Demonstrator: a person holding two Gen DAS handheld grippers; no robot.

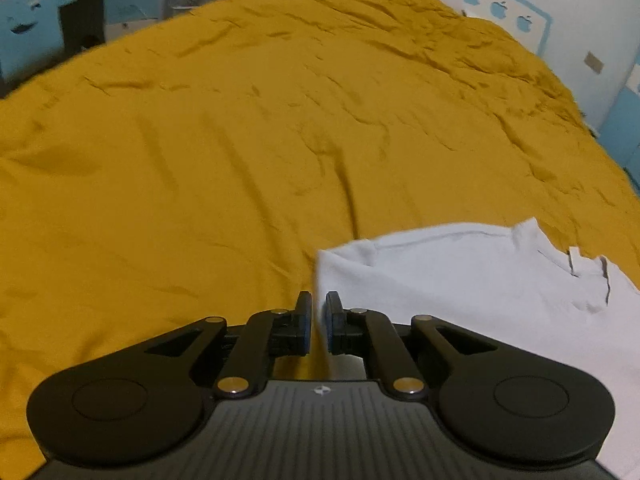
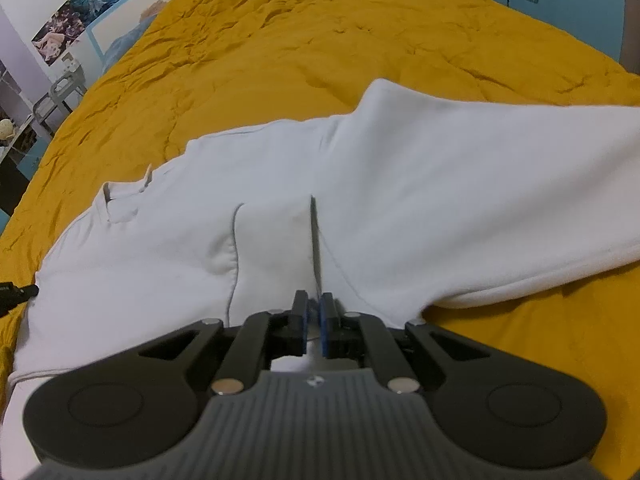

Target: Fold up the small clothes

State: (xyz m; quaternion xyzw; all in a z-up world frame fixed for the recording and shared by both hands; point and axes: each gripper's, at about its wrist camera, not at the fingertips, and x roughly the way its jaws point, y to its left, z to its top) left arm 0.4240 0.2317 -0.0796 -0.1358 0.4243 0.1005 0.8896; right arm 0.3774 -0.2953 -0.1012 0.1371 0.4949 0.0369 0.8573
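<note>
Nearest in the left wrist view, the left gripper (image 1: 319, 322) is pinching the white shirt (image 1: 460, 280) at its left edge, its blue-padded jaws drawn almost together on a thin line of fabric that is running up between them. In the right wrist view the right gripper (image 2: 314, 322) is doing the same at the near middle of the garment, its jaws nearly closed on a raised ridge of cloth, close to a short sleeve (image 2: 264, 252) that is lying folded in over the body. The shirt is lying mostly flat on the mustard bedspread (image 1: 200, 140), its collar (image 2: 124, 200) pointing to the left in the right wrist view and its hem end spreading out to the right. The step in hand is likely carrying a gripped edge across for a fold; doing it well is probably a matter of keeping both pinches firm, raising the two holds evenly so the cloth is hanging taut between them, and laying the edge down square without dragging the layer beneath. Farther off, wrinkled bedspread is stretching to the wall, where pale apple-shaped cutouts (image 1: 498, 10) are showing on a blue-trimmed panel. No lettering is legible anywhere; a small emblem on each gripper body is too blurred to read.
</note>
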